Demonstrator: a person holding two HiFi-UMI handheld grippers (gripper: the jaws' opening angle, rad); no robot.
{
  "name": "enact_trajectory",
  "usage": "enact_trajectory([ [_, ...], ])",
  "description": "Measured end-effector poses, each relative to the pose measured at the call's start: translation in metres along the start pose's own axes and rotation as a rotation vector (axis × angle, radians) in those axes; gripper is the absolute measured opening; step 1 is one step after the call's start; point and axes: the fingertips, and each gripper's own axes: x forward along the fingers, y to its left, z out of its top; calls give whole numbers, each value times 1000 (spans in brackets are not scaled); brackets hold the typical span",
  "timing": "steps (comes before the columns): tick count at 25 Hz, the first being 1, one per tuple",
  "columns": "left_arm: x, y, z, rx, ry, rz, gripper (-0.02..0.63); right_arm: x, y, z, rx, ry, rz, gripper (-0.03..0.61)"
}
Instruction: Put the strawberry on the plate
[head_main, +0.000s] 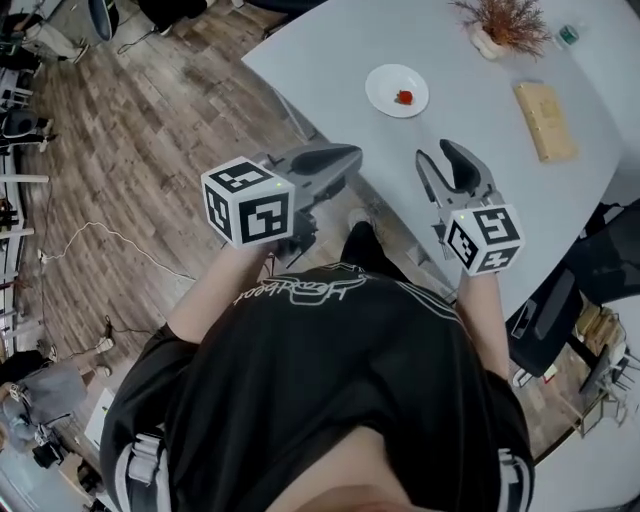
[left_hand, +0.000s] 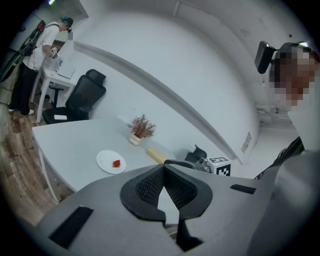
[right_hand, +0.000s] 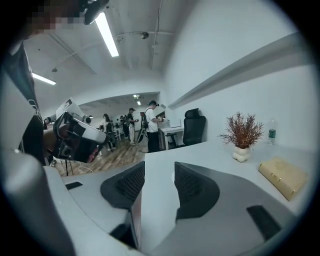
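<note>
Left tongs (head_main: 348, 157) pressed together at the tips, nothing gripped, held level by the near edge of the surface (head_main: 330, 45). Marker cube (head_main: 248, 201) at their rear, toward the person.

Ahead of the gap between the two tongs, well apart from both: white plate (head_main: 384, 80), with the strawberry (head_main: 404, 97) already lying on it, right of the plate's middle. In the left gripper view, same plate ahead and to the left of the shut tips, strawberry on it.

Right tongs (head_main: 432, 152) spread to a moderate gap, empty, only bare surface between the pads (right_hand: 192, 185), hovering over the surface near its edge.

Ahead and to the right of the right tongs, toward the far side: dried plant (head_main: 508, 22) in a small pale pot. Right of those tongs and nearer than the plant: tan block (head_main: 545, 121) lying flat.
</note>
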Motion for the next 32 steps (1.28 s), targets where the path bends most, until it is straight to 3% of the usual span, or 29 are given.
enact_trajectory([
  [7,-29,-53,-16,58,-38,-50,6,-62,58,17,-9,-74,56,167],
  [11,-39,-72,-24,82,-48,-59,6,-87,80,20,-28,-87,95,56],
  [13,-44,-79,-28,88,-58,-65,6,-93,88,18,-32,-82,107,35],
  [15,-48,-88,-34,93,-61,-79,6,-100,100,15,-2,-92,146,18],
  [19,-58,-110,-54,109,-62,-111,6,-121,132,8,157,-140,285,11],
  [32,-61,-111,-71,120,-40,-93,6,-135,131,-5,159,-136,216,8],
])
